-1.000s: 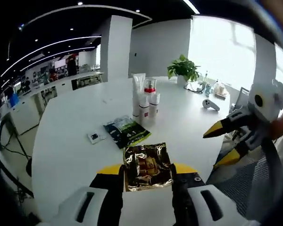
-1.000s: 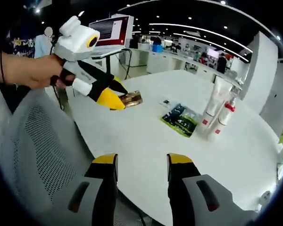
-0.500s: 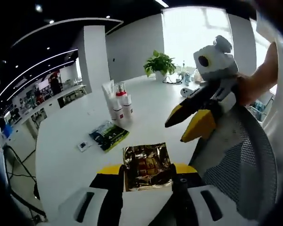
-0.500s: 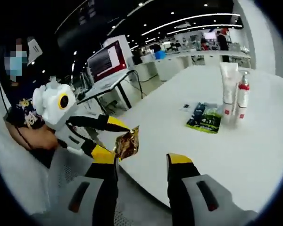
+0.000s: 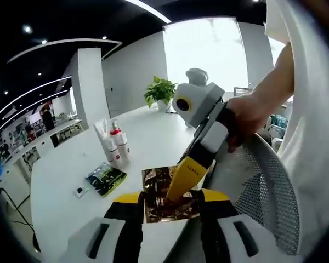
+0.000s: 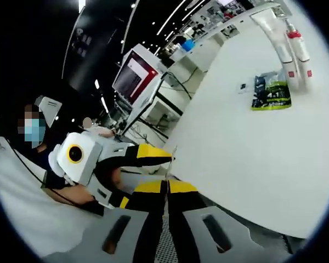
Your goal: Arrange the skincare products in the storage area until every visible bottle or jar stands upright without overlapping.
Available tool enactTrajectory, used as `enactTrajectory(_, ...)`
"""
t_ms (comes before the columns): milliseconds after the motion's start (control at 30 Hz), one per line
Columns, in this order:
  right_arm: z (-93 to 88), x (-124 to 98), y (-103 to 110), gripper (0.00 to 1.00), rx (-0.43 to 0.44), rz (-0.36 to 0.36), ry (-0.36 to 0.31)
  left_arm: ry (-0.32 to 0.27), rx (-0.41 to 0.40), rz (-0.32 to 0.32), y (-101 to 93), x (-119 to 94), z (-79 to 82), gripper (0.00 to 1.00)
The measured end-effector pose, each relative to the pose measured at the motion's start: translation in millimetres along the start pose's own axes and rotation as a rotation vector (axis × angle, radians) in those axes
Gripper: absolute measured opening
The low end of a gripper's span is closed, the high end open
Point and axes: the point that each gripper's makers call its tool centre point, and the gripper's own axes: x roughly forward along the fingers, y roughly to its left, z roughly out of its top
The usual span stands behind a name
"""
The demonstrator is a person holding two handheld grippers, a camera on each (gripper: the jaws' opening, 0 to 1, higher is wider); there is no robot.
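Broad bare table (image 5: 153,131) lies open; only the bottles (image 5: 114,147) and green sachet (image 5: 105,177) interrupt it

The left gripper (image 5: 171,201) clamps a crinkled gold foil sachet (image 5: 160,183) between its yellow-tipped jaws, and the right gripper (image 5: 182,183), held in a person's hand (image 5: 245,118), reaches down onto that sachet. Farther off on the white worktop (image 5: 71,161) stand a tube and bottles (image 5: 112,148) with a dark green packet (image 5: 105,177) lying near them.

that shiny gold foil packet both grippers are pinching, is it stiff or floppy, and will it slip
The gold foil packet looks crinkled and creased, so it is probably thin, light and floppy rather than stiff. Its glossy surface suggests it may slide between the left gripper and right gripper unless held firmly.
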Motion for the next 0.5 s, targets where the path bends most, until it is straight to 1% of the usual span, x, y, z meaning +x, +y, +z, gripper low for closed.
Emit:
enactTrajectory(33, 2.1, -1, 0, 0.0, 0.006, 0.0, -0.012, -0.043, -0.071, 0.008, 4.9, -2, 7.9, 0.41)
enactTrajectory(67, 12.2, -4, 2, 0.0, 0.024, 0.015, -0.067, -0.046, -0.105, 0.0, 6.1, -3, 7.9, 0.42)
enactTrajectory(100, 18.8, -7, 3, 0.0, 0.05, 0.025, -0.103, -0.069, -0.16, -0.006, 10.0, -6, 10.9, 0.44)
enactTrajectory(133, 28.7, -11, 4, 0.0, 0.094, 0.043, -0.16, -0.09, -0.203, -0.004, 13.4, -7, 14.1, 0.47)
enactTrajectory(167, 35.4, -15, 6, 0.0, 0.122, 0.065, -0.202, -0.123, -0.276, -0.017, 17.0, -10, 19.5, 0.48)
enactTrajectory(200, 43.9, -19, 9, 0.0, 0.157, 0.096, -0.256, -0.136, -0.331, -0.034, 17.4, -11, 21.7, 0.47)
enactTrajectory(233, 47.4, -22, 10, 0.0, 0.181, 0.112, -0.28, -0.152, -0.393, -0.052, 18.5, -12, 24.5, 0.47)
enactTrajectory(267, 50.0, -23, 11, 0.0, 0.194, 0.129, -0.298, -0.182, -0.471, -0.073, 20.4, -14, 30.0, 0.47)
enactTrajectory(300, 53.4, -25, 16, 0.0, 0.2, 0.163, -0.321, -0.216, -0.502, -0.084, 22.1, -16, 35.8, 0.44)
enactTrajectory(333, 55.8, -26, 19, 0.0, 0.204, 0.178, -0.337, -0.252, -0.532, -0.107, 21.9, -18, 42.1, 0.41)
enactTrajectory(367, 58.1, -27, 22, 0.0, 0.202, 0.187, -0.354, -0.276, -0.574, -0.132, 20.9, -20, 46.8, 0.38)
enactTrajectory(400, 59.8, -27, 24, 0.0, 0.199, 0.193, -0.365, -0.292, -0.639, -0.172, 19.7, -23, 51.4, 0.33)
enactTrajectory(433, 61.2, -26, 27, 0.0, 0.196, 0.203, -0.376, -0.321, -0.691, -0.181, 21.6, -24, 55.3, 0.28)
enactTrajectory(467, 61.8, -24, 28, 0.0, 0.199, 0.204, -0.379, -0.348, -0.736, -0.207, 20.6, -26, 58.6, 0.23)
enactTrajectory(500, 62.4, -22, 32, 0.0, 0.196, 0.22, -0.382, -0.352, -0.744, -0.215, 20.2, -26, 58.6, 0.18)
